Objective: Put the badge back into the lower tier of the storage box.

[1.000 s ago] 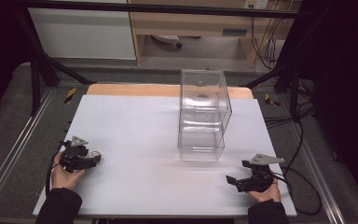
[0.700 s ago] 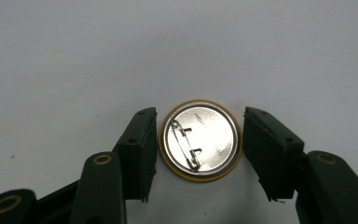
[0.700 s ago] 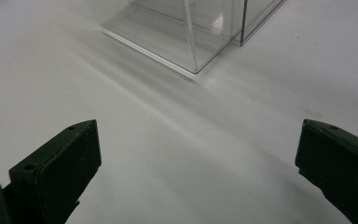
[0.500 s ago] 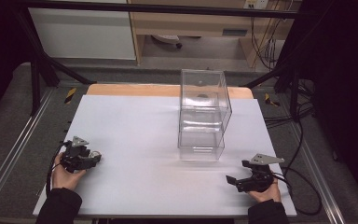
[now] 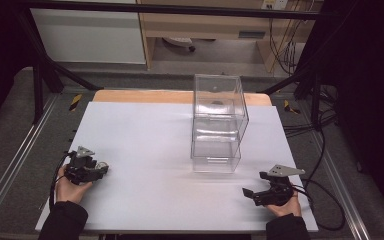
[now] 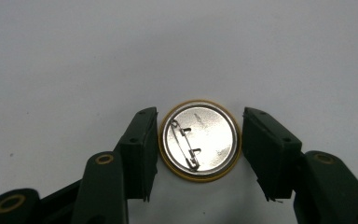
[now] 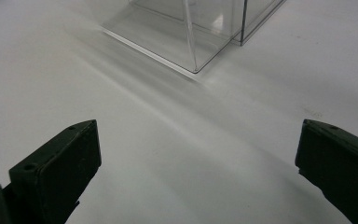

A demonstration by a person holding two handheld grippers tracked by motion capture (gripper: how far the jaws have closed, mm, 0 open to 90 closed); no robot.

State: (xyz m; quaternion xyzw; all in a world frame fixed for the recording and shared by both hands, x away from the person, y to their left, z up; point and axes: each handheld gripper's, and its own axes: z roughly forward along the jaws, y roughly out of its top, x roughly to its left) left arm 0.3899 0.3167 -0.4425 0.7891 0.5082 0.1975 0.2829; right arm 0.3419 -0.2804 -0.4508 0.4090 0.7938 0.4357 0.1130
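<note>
Metal shows on the back of the pin badge (image 6: 199, 140), which lies face down on the white tabletop (image 5: 145, 135) between my left tongs (image 6: 199, 145), its clasp up. Those tongs have just been closing: the left jaw touches the badge's yellow rim, the right jaw stands just beside it, and I cannot tell whether it presses. My left tongs (image 5: 99, 170) sit near the tabletop's left edge. My right tongs (image 5: 250, 192) rest near the right front corner, released and holding nothing, with the clear plastic box (image 5: 217, 122) standing beyond them.
</note>
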